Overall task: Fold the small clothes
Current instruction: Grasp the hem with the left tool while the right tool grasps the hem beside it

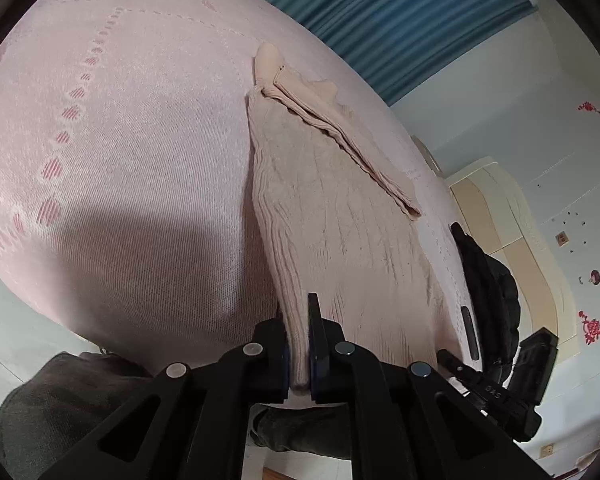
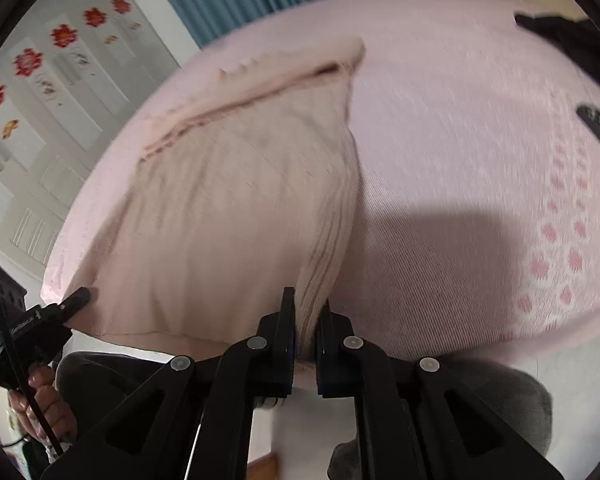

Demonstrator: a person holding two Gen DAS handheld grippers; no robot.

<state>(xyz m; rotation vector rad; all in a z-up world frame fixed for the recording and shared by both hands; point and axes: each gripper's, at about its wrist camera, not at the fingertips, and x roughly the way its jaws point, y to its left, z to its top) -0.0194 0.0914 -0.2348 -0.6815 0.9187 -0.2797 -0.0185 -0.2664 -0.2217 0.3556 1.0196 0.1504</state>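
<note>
1. Two grippers clamp the near edge of one beige knit garment [image 1: 332,216] — the left gripper [image 1: 299,344] on one corner, the right gripper [image 2: 306,332] on the other.
2. The garment lies on a pink bedspread [image 1: 132,160], stretching away from the near edge of the bed.
3. A sleeve [image 1: 340,136] lies folded along its top.
4. A black item [image 1: 488,276] sits on the bedspread beside it — blurred in the right view.
</note>
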